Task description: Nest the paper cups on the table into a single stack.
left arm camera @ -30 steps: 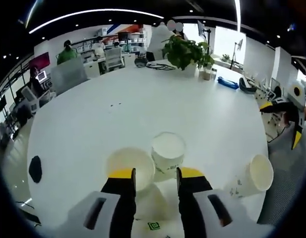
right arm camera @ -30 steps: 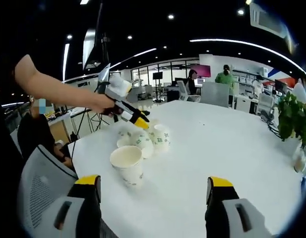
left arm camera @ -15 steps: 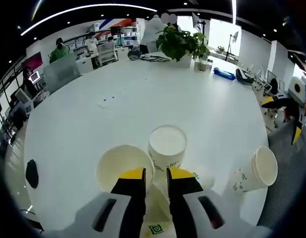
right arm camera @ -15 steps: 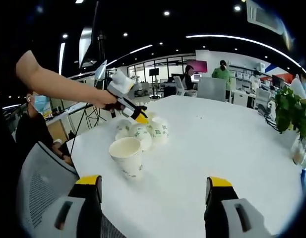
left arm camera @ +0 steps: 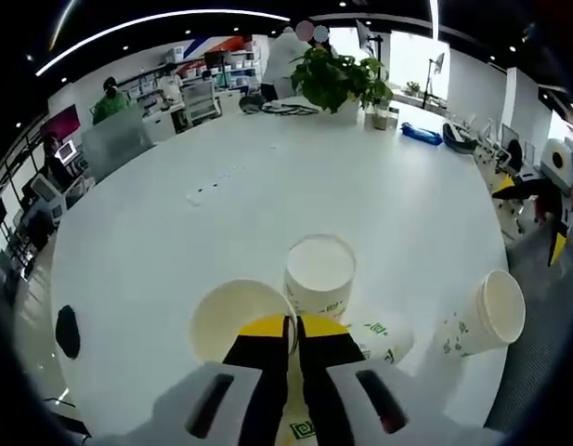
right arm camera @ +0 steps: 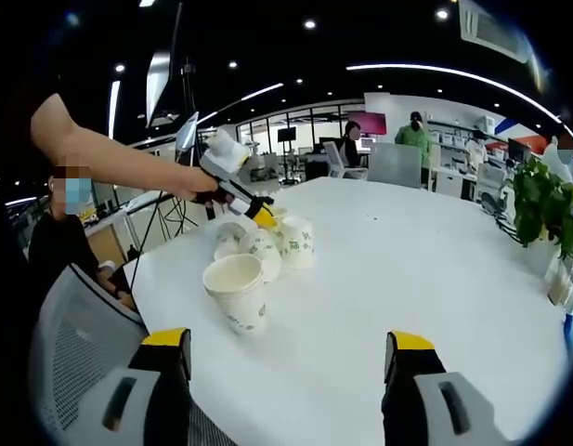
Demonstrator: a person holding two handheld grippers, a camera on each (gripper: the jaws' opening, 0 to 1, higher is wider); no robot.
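A potted plant [left arm camera: 340,82] stands on the white table's [left arm camera: 267,195] far edge.

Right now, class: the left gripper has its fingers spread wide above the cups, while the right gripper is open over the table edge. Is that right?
Not quite. In the left gripper view, the left gripper has its fingers closed together at the rim of a paper cup. The right gripper is indeed open.
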